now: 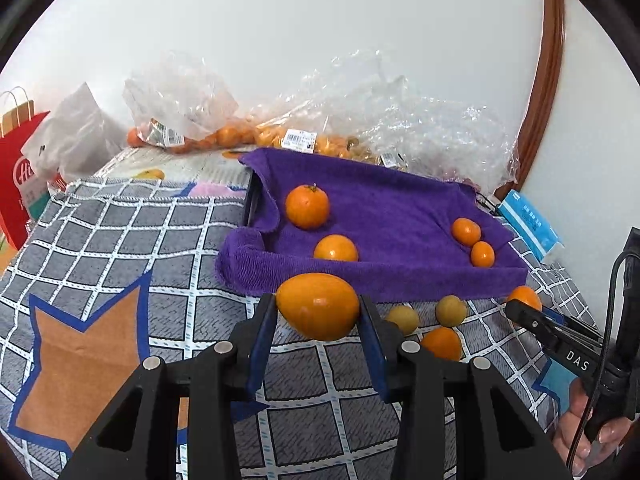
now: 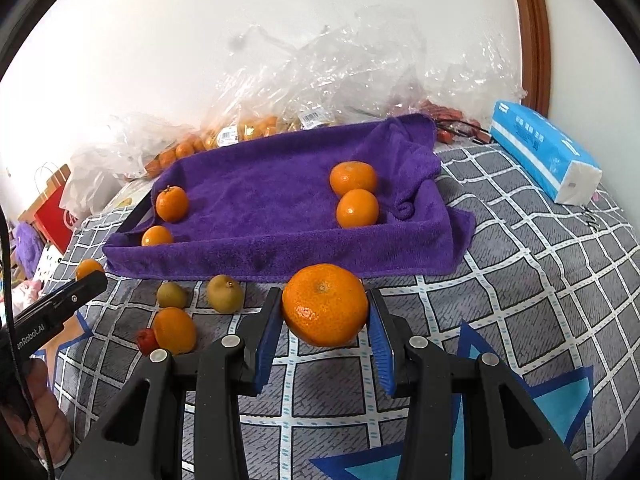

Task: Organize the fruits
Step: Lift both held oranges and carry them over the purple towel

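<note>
My left gripper is shut on an oval orange fruit, lifted just in front of the purple towel-lined tray. My right gripper is shut on a round mandarin, also held before the tray's near edge. Two oranges lie at the tray's left side and two smaller ones at its right. On the checked cloth between the grippers lie two greenish-brown fruits, an orange and a small red fruit.
Crumpled clear plastic bags holding more oranges lie behind the tray against the white wall. A blue tissue pack sits at the right. A red paper bag stands past the cloth's left edge. A hand grips the right tool.
</note>
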Demonstrator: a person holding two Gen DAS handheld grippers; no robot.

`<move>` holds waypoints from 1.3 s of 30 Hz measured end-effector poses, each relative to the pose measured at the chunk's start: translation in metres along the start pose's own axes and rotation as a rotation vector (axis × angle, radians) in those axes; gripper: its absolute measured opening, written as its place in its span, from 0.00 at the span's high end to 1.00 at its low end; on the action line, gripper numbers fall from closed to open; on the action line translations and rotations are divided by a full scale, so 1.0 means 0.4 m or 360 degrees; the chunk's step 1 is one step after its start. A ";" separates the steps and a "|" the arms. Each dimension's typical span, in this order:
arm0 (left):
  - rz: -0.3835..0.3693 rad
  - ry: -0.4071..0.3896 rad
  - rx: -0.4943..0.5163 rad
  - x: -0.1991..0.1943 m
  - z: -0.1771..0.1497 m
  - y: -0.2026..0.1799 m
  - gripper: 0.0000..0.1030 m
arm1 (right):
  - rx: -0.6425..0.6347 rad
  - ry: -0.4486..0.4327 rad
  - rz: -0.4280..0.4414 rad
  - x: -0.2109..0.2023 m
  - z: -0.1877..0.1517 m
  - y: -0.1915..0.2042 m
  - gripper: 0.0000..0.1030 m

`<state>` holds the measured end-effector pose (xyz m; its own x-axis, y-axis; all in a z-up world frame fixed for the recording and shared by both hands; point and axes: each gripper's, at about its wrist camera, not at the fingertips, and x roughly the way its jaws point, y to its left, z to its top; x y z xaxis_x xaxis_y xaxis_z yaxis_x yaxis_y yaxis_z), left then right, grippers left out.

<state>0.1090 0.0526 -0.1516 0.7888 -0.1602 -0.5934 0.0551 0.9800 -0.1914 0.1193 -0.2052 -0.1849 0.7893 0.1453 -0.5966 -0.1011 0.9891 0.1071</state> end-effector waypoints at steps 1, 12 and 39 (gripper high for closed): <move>0.0003 -0.0014 0.0004 -0.004 -0.001 -0.002 0.62 | -0.0008 -0.0009 0.0004 -0.003 0.000 0.003 0.60; 0.0058 -0.0158 0.0029 -0.042 -0.004 -0.012 0.62 | -0.0081 -0.0117 0.0006 -0.039 -0.004 0.031 0.60; 0.0239 -0.0198 -0.0123 -0.045 0.017 0.039 0.62 | -0.0133 -0.0215 0.0018 -0.095 0.025 0.040 0.60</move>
<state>0.1000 0.0716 -0.1386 0.8544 0.0076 -0.5195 -0.1121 0.9790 -0.1701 0.0937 -0.1953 -0.1524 0.8615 0.1578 -0.4827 -0.1563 0.9868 0.0436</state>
